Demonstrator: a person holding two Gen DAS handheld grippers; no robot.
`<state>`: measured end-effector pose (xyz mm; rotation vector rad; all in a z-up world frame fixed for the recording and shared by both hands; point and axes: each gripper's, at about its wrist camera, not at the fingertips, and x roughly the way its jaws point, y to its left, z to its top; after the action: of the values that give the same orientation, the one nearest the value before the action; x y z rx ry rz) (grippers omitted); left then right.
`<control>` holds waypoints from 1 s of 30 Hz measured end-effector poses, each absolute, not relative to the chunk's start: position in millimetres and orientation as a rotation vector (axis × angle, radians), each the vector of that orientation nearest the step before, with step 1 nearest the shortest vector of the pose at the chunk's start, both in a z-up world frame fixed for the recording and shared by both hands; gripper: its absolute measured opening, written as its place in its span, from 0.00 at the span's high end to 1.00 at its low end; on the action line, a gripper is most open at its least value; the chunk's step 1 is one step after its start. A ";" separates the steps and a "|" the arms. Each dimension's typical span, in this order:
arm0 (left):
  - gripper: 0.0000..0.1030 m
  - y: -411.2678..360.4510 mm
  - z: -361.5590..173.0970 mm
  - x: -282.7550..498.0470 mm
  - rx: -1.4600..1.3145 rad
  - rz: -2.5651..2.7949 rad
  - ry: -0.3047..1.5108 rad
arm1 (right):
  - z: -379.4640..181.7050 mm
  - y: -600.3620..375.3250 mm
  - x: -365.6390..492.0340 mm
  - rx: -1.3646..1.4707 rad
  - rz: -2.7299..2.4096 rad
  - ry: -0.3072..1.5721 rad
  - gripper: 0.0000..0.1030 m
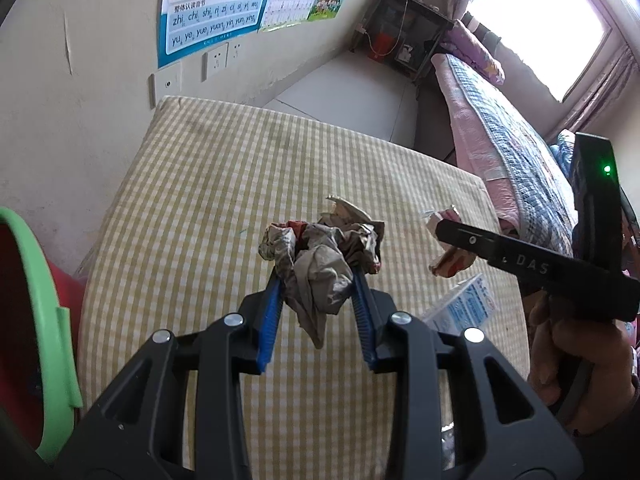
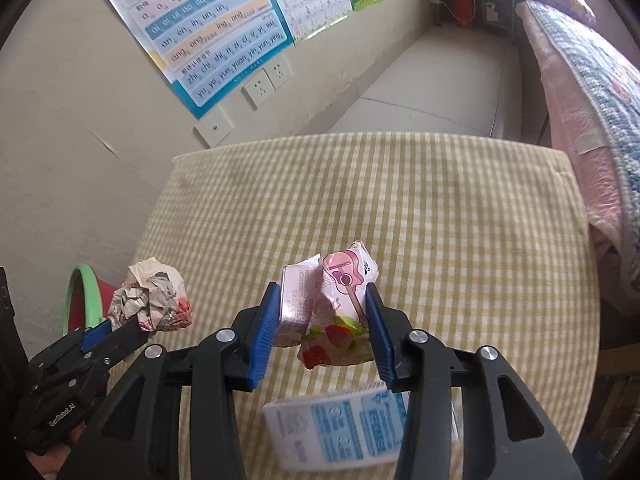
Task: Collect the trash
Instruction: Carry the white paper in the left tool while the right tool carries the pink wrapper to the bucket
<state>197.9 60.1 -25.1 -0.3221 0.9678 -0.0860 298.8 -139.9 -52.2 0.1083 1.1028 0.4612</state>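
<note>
The worktop (image 2: 460, 208) carries a yellow checked cloth beside a bed (image 1: 516, 152). Your left claw (image 1: 318, 280) is clamped on a crumpled paper wad (image 1: 320, 264); your right claw (image 2: 320, 312) is clamped on a crushed pink drink carton (image 2: 340, 304). Either may slip: both grips are shallow. Only the right view shows the blue-printed pack (image 2: 340, 428) fully; the bin (image 1: 40, 320) shows larger in the left view.

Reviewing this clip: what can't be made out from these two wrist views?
- Bin: left wrist view, cut off by the frame edge; its contents are unseen.
- White-and-blue packet: right wrist view, blurred and partly behind the right gripper, so its print is unreadable.
- Pink carton: left wrist view, mostly hidden by the right gripper's finger.
- Crumpled paper in the left gripper: print too creased to read.
</note>
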 end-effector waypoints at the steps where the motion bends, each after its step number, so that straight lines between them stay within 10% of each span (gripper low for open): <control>1: 0.69 60.2 -21.4 194.7 -0.321 -0.086 0.962 | -47.7 -141.6 294.6 0.107 0.462 1.095 0.60; 30: 0.69 98.4 20.9 67.5 -0.357 0.054 0.876 | 21.0 -103.4 154.8 -0.006 0.551 0.979 0.60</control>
<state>67.5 98.4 20.9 -0.3569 0.8758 0.0543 154.8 -103.4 21.0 -0.0063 0.9787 0.5510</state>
